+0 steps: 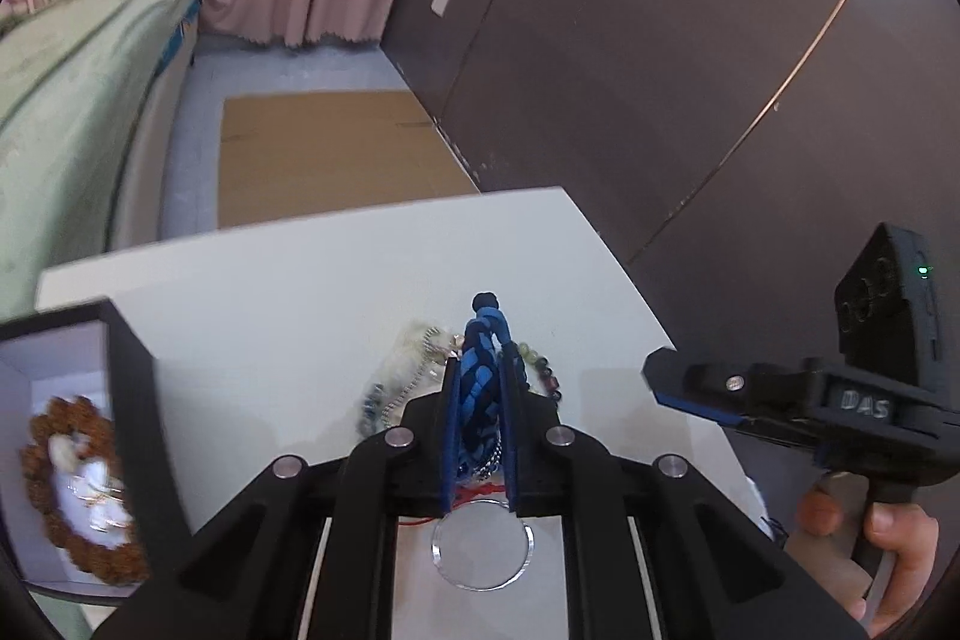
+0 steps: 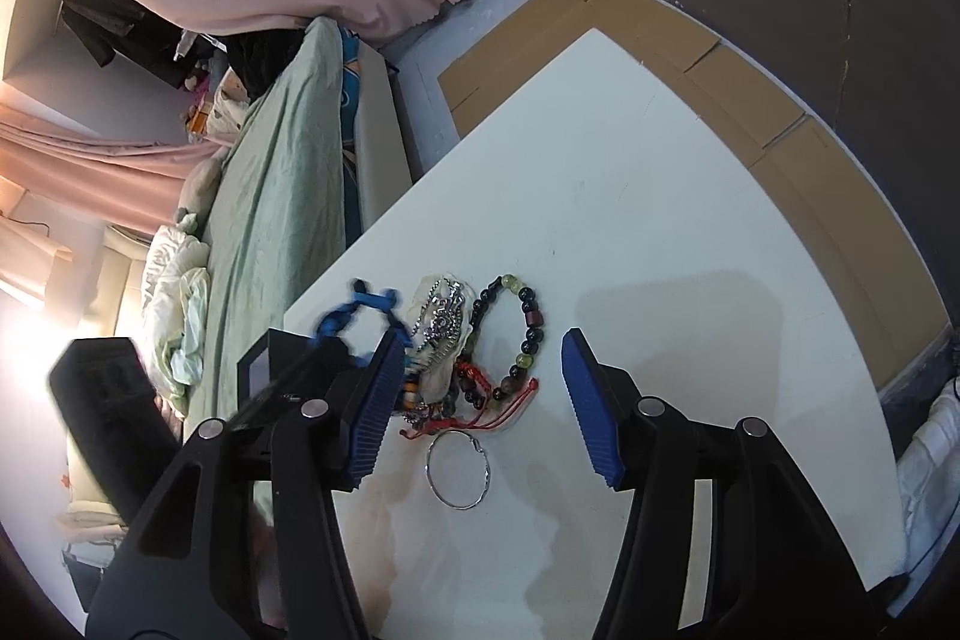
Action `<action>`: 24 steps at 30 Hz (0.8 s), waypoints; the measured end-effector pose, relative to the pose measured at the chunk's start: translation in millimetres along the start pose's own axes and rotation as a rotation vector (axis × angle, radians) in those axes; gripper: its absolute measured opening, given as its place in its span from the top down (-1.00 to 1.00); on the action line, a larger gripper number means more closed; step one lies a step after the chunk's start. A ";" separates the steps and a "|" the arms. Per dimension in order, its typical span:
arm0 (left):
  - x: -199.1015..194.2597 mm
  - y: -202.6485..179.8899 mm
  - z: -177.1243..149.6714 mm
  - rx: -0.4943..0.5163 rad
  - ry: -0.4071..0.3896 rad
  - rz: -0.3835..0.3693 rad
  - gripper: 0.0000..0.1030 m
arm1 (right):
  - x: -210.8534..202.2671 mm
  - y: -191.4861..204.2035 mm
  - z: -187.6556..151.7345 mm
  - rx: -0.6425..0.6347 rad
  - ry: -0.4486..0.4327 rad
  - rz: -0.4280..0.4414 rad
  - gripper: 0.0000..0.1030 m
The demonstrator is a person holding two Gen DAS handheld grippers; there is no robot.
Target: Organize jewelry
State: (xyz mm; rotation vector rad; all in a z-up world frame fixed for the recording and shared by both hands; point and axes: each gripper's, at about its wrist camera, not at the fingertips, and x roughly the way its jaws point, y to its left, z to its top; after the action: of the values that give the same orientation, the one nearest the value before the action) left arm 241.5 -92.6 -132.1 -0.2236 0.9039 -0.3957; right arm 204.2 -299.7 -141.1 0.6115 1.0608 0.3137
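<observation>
right hand-held gripper (image 2: 480, 400): blue pads apart, nothing held | white tabletop (image 2: 660, 220): dark beaded bracelet (image 2: 516, 334), thin silver hoop (image 2: 459, 469), blue braided cord bracelet (image 2: 354, 310)

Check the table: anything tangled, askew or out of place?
Yes. The jewelry pile is tangled: chain, red cord and beaded bracelet overlap. The silver hoop lies apart. The left gripper is shut on the blue braided bracelet. The box holds a brown bead bracelet.
</observation>
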 end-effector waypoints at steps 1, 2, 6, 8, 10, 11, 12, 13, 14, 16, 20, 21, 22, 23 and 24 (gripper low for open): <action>-5.1 1.2 0.3 0.011 -0.013 0.015 0.82 | 2.2 0.6 -0.7 -0.001 0.003 -0.005 -0.08; -8.1 3.2 0.4 0.008 -0.018 0.014 0.82 | 3.8 1.3 -1.4 -0.001 0.005 -0.007 -0.07; -23.0 12.6 0.6 -0.008 -0.048 0.019 0.82 | 9.7 5.3 -3.2 -0.011 0.008 -0.019 -0.06; -33.4 17.1 2.6 -0.016 -0.071 0.004 0.82 | 13.7 8.1 -3.4 -0.017 0.011 -0.024 -0.06; -44.8 17.9 5.1 -0.015 -0.097 -0.010 0.82 | 18.2 10.5 -5.1 -0.021 0.018 -0.029 -0.06; -51.0 18.4 6.6 -0.014 -0.111 -0.014 0.82 | 19.8 10.2 -5.0 -0.023 0.021 -0.031 -0.06; -57.8 19.2 7.8 -0.016 -0.123 -0.020 0.82 | 21.8 11.0 -5.5 -0.026 0.024 -0.035 -0.06; -62.9 20.4 9.2 -0.020 -0.130 -0.026 0.82 | 23.3 11.8 -5.9 -0.028 0.026 -0.036 -0.06; -69.3 21.9 10.8 -0.028 -0.140 -0.034 0.82 | 25.5 12.5 -6.3 -0.029 0.030 -0.036 -0.06; -79.9 21.7 13.1 -0.036 -0.158 -0.048 0.82 | 30.4 14.9 -6.8 -0.029 0.040 -0.022 -0.06; -103.4 17.6 18.1 -0.035 -0.204 -0.073 0.82 | 40.1 15.7 -7.0 -0.012 0.072 0.044 0.20; -108.7 16.5 19.5 -0.034 -0.215 -0.077 0.82 | 41.5 16.9 -7.3 -0.014 0.075 0.041 0.21; -115.0 15.4 20.6 -0.033 -0.227 -0.083 0.82 | 43.5 17.8 -7.7 -0.018 0.075 0.029 0.21; -121.2 14.5 21.7 -0.033 -0.239 -0.089 0.82 | 44.1 18.7 -7.2 -0.020 0.073 0.020 0.21; -125.5 13.7 22.4 -0.033 -0.247 -0.093 0.82 | 44.6 18.7 -6.7 -0.023 0.068 0.003 0.21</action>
State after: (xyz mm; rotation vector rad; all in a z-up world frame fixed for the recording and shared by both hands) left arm 193.2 -26.4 -33.4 -0.3378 0.6589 -0.4288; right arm 219.9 -259.6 -164.0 0.5853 1.1205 0.3513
